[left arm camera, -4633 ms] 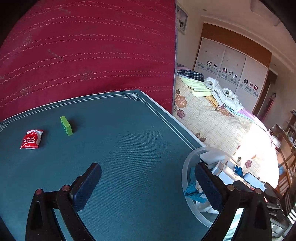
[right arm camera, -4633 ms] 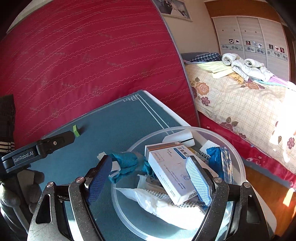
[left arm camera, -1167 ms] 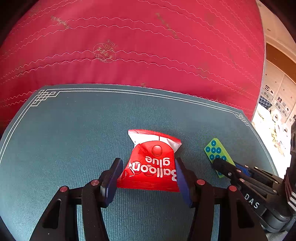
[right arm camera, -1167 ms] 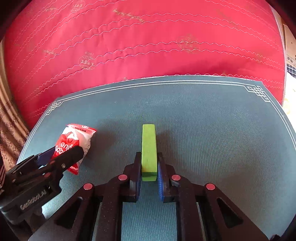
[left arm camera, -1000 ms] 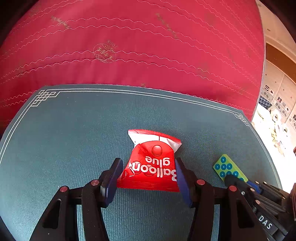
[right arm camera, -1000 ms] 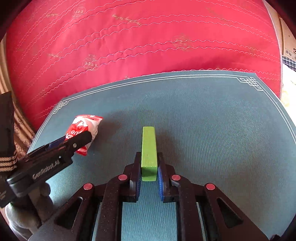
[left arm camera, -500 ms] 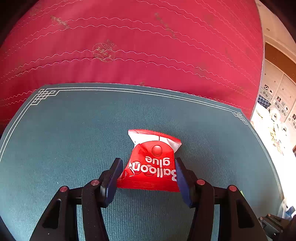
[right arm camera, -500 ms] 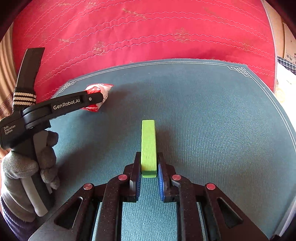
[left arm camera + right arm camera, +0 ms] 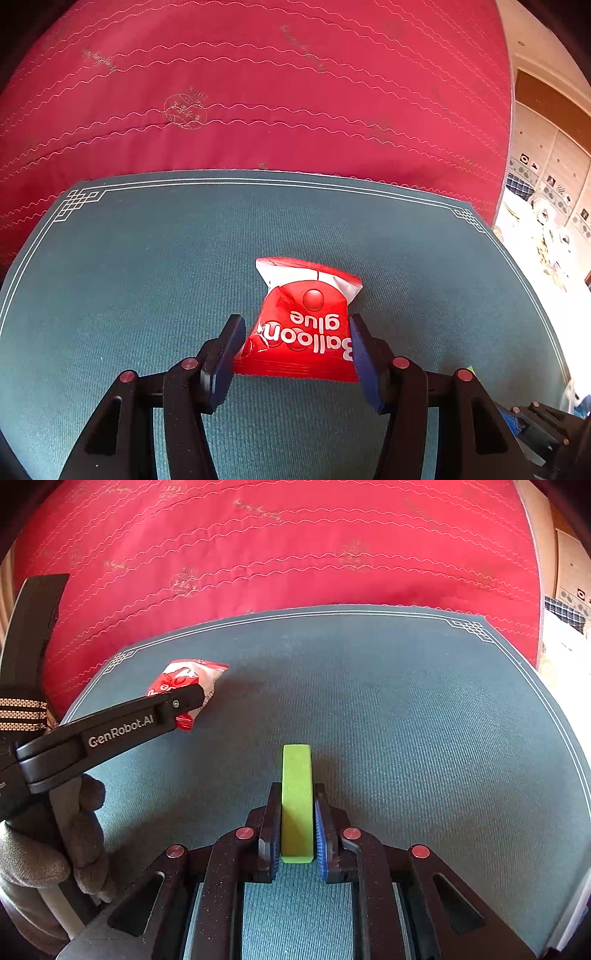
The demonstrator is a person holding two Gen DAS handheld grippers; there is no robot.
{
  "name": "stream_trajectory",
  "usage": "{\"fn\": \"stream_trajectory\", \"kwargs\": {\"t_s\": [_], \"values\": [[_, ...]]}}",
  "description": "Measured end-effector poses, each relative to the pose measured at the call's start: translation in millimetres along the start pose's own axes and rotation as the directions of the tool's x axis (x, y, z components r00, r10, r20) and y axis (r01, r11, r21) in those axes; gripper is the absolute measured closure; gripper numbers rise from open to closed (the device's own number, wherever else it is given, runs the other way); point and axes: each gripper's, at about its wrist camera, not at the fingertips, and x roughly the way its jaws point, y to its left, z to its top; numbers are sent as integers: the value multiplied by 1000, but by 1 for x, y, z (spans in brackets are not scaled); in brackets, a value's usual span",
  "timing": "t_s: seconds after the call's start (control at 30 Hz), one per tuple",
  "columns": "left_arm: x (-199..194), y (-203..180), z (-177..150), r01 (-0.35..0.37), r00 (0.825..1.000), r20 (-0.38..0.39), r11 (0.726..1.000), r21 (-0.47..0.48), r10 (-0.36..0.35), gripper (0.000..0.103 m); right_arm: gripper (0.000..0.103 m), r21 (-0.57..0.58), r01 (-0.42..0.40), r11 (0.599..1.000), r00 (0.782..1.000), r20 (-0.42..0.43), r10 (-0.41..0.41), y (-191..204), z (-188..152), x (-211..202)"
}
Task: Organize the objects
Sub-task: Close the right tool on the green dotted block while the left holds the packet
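A red "Balloon glue" packet (image 9: 306, 332) lies on the teal mat (image 9: 129, 277), and my left gripper (image 9: 295, 350) is shut on it, one blue pad against each side. In the right wrist view the same packet (image 9: 192, 675) shows beyond the left gripper's black finger (image 9: 122, 731). My right gripper (image 9: 295, 812) is shut on a green block (image 9: 295, 782) that stands on edge and sticks out past the fingertips. Whether the block touches the mat I cannot tell. Part of the right gripper (image 9: 535, 424) shows at the lower right of the left wrist view.
A red quilted mattress (image 9: 258, 92) stands upright right behind the mat's far edge. A gloved hand (image 9: 44, 849) holds the left gripper. To the right, past the mat's edge (image 9: 561, 716), are a sunlit bed and a wardrobe (image 9: 546, 192).
The right gripper has carried the green block back and to the right, almost out of the left wrist view. The left gripper has stayed put on the packet.
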Motion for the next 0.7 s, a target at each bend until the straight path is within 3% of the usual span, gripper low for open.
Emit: {"fn": "stream_trajectory", "kwargs": {"t_s": [0.27,0.7], "values": [[-9,-29,-2,32,999,17,997,64,-33,44,88,25,-29,999,999,37,28,-12,-11,-39],[-15,-40,-3,52,998,20,996,75,-54,44,87,-39,-28,999,999,20,28,-5,-22,-41]]}}
